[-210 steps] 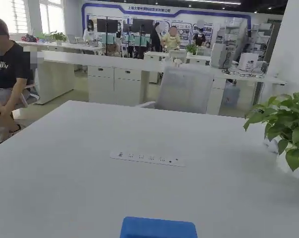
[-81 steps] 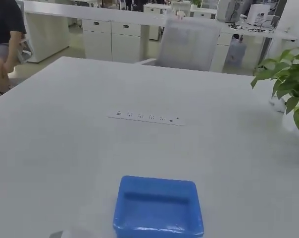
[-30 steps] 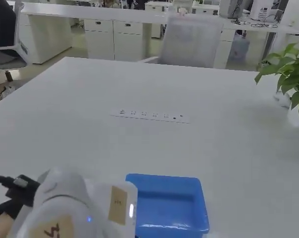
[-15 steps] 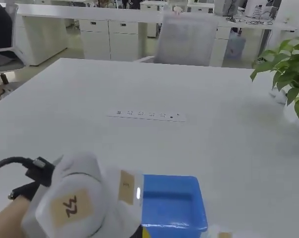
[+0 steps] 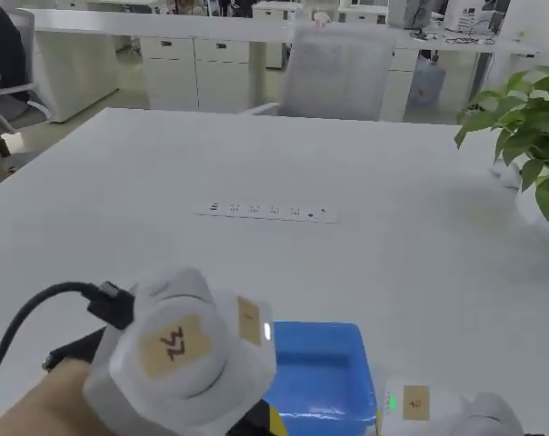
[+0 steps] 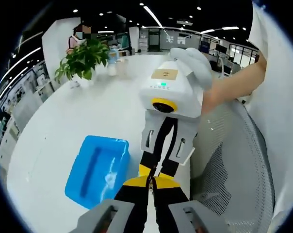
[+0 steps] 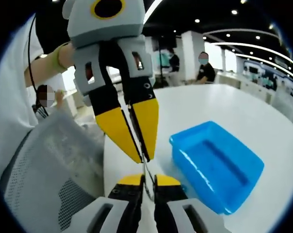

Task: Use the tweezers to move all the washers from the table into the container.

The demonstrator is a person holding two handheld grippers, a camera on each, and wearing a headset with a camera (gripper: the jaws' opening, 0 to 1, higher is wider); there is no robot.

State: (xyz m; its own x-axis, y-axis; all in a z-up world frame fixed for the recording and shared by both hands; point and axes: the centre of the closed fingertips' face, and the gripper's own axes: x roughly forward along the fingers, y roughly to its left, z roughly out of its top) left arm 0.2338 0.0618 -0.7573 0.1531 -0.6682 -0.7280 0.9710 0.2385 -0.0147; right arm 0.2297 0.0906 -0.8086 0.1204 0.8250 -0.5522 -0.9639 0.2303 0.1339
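left hand (image 5: 40, 407): low by the near-left corner of the container (image 5: 322, 361), wrapped behind the left gripper (image 7: 142, 156)
right forearm (image 6: 234, 81): bare, reaching in from the container's near-right side
left gripper: jaws closed to a point on the tweezers (image 7: 145, 170) (a thin metal strip)
right gripper (image 6: 153, 171): tip to tip with the left gripper; jaws a narrow slit around the strip, grip impossible to tell
container: blue, on the white table (image 5: 365, 245), just beside both grippers

Bright even light, ceiling spots (image 7: 234, 12); fisheye edges warped; head view seemingly soft.
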